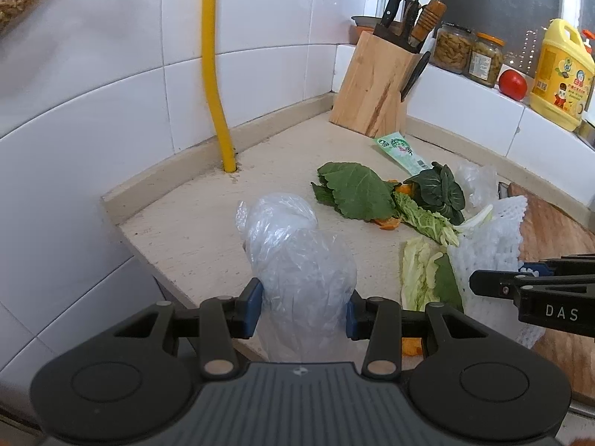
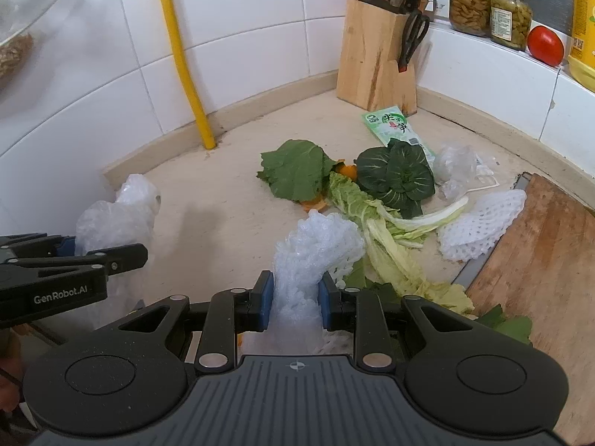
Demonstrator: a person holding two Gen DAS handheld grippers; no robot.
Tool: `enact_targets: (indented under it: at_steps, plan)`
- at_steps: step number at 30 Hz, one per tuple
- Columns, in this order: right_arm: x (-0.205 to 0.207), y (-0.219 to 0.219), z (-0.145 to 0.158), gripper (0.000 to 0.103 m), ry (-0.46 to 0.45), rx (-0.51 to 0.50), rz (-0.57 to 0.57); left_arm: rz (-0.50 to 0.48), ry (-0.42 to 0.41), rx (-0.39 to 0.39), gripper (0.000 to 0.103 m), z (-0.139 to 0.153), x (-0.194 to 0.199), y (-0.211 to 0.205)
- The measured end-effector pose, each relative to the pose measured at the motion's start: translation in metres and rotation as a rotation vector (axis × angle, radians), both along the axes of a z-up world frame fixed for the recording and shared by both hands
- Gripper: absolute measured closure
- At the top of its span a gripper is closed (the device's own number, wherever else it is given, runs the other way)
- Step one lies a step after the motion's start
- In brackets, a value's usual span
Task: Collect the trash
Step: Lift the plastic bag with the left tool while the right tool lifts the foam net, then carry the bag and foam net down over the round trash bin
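My left gripper [image 1: 303, 310] is shut on a crumpled clear plastic bag [image 1: 293, 256], held above the beige counter [image 1: 193, 230] near its left edge. My right gripper [image 2: 295, 303] is shut on a white foam fruit net [image 2: 316, 252], lifted over the vegetable scraps. On the counter lie green leaves [image 2: 297, 169], a dark bok choy [image 2: 398, 174], pale cabbage leaves [image 2: 390, 245], orange peel [image 2: 347, 169], a green-and-white wrapper [image 2: 394, 126], a second foam net [image 2: 479, 226] and another clear bag [image 2: 455, 167]. The left gripper [image 2: 122, 256] with its bag [image 2: 115, 219] shows at the left of the right wrist view.
A wooden knife block [image 2: 375, 59] with scissors stands in the corner. A yellow pipe [image 2: 182, 59] runs down the tiled wall. Jars [image 2: 470, 3], a tomato [image 2: 544, 44] and a yellow bottle [image 1: 561, 74] sit on the ledge. A wooden cutting board [image 2: 539, 252] lies at the right.
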State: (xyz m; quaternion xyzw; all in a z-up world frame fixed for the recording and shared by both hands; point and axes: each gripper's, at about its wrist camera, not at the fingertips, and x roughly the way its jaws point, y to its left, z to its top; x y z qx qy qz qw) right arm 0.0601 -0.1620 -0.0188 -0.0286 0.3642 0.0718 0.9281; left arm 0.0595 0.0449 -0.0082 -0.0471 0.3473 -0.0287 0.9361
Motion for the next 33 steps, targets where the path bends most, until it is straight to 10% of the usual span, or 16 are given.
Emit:
enact_targets:
  at_steps: [33]
  plan:
    - [-0.019,0.058,0.002,0.071,-0.022,-0.003,0.138,0.101,-0.038,0.013,0.066,0.006,-0.046,0.036]
